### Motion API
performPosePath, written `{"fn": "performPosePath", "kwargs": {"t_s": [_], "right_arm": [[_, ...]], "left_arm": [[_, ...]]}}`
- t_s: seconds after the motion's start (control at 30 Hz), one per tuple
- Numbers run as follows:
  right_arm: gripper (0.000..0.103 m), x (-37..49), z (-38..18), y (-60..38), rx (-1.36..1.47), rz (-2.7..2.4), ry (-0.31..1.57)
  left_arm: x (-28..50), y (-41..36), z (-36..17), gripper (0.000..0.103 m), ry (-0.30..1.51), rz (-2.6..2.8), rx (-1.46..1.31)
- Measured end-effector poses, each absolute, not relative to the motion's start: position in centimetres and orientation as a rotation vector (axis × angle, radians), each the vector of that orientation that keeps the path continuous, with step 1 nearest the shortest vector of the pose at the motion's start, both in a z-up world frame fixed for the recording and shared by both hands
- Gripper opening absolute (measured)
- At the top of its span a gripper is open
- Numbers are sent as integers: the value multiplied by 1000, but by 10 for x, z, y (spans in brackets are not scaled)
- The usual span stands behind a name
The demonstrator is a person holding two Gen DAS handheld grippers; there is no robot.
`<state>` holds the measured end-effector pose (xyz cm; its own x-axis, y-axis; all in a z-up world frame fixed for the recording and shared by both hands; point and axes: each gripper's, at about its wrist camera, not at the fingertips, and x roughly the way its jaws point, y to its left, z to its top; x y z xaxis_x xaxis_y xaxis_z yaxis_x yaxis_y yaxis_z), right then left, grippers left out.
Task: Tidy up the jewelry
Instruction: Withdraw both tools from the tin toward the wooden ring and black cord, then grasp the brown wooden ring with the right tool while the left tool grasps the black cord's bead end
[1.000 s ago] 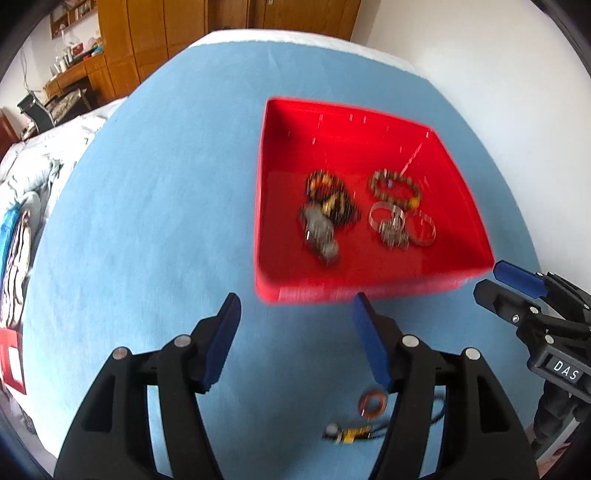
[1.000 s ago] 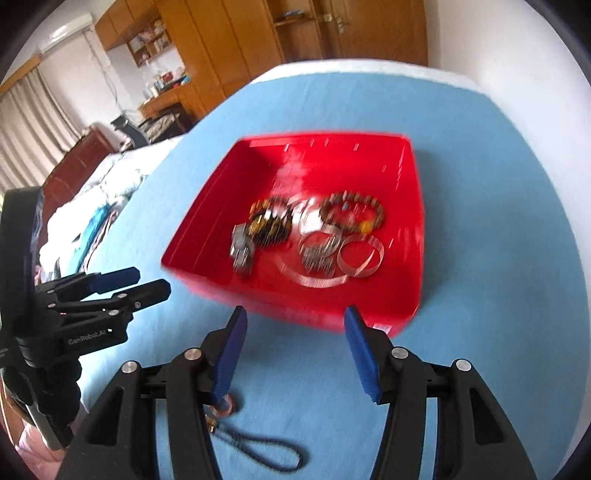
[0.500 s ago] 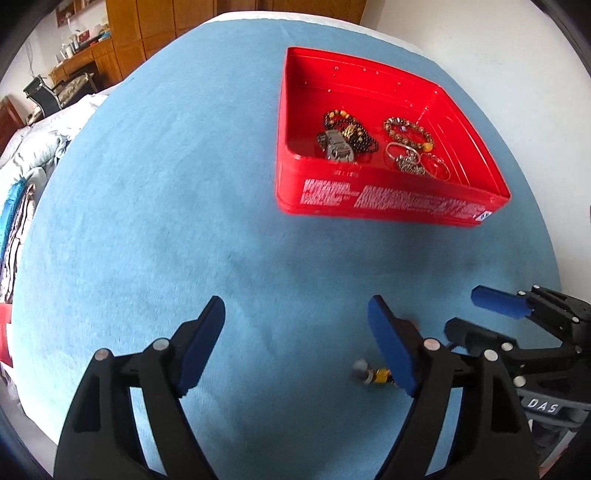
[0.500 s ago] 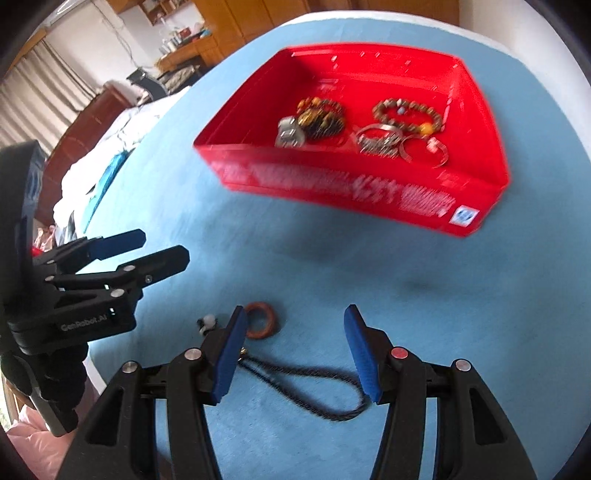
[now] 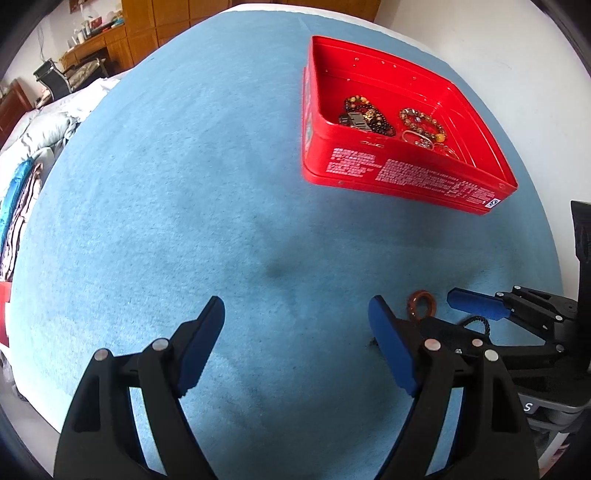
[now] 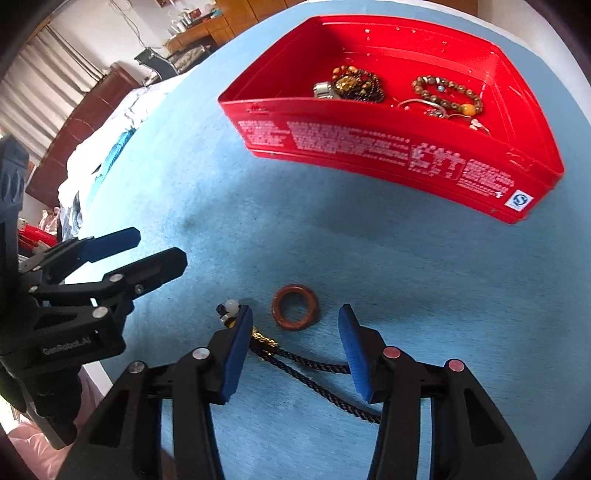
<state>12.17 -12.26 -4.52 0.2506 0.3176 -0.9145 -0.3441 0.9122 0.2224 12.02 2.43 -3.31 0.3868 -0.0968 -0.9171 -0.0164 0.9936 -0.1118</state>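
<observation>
- Blue cloth covers the worktop (image 6: 406, 266); the red tin (image 6: 369, 147), upper right, already collects bracelets.
- Right hand-held gripper (image 6: 293, 345), jaws closing but not yet gripping, straddles the corded brown ring pendant (image 6: 294, 306) at lower centre, likely to lift it.
- Left hand-held gripper (image 5: 295, 343) hangs wide open and empty, just beside.

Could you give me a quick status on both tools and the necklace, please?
Left tool open, empty. Right tool closing over necklace on blue cloth, not gripping yet. Red tin holds other jewelry. Nothing in the way.

White wall (image 5: 461, 44) at right — wooden cabinets (image 5: 166, 14) behind; black chair (image 5: 51, 77), rumpled bedding (image 5: 40, 125) at left.
</observation>
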Motion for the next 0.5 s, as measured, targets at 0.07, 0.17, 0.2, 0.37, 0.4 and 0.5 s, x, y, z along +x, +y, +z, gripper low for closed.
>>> {"fn": "performPosePath", "kwargs": {"t_s": [0.07, 0.17, 0.2, 0.37, 0.4, 0.5], "right_arm": [[47, 123, -47, -119, -29, 448, 1244], [42, 124, -51, -117, -35, 442, 1257], [41, 123, -51, -116, -38, 438, 1257], [32, 124, -53, -114, -57, 407, 1249], [28, 124, -53, -113, -57, 401, 1246], [28, 125, -53, -115, -50, 403, 1244]], "left_arm": [[118, 26, -34, 78, 1175, -47, -112], [117, 26, -35, 78, 1178, -50, -109], [117, 27, -36, 78, 1179, -49, -109], [118, 28, -38, 78, 1180, -48, -107], [118, 29, -39, 78, 1181, -51, -106], [114, 26, -39, 78, 1185, -68, -107]]}}
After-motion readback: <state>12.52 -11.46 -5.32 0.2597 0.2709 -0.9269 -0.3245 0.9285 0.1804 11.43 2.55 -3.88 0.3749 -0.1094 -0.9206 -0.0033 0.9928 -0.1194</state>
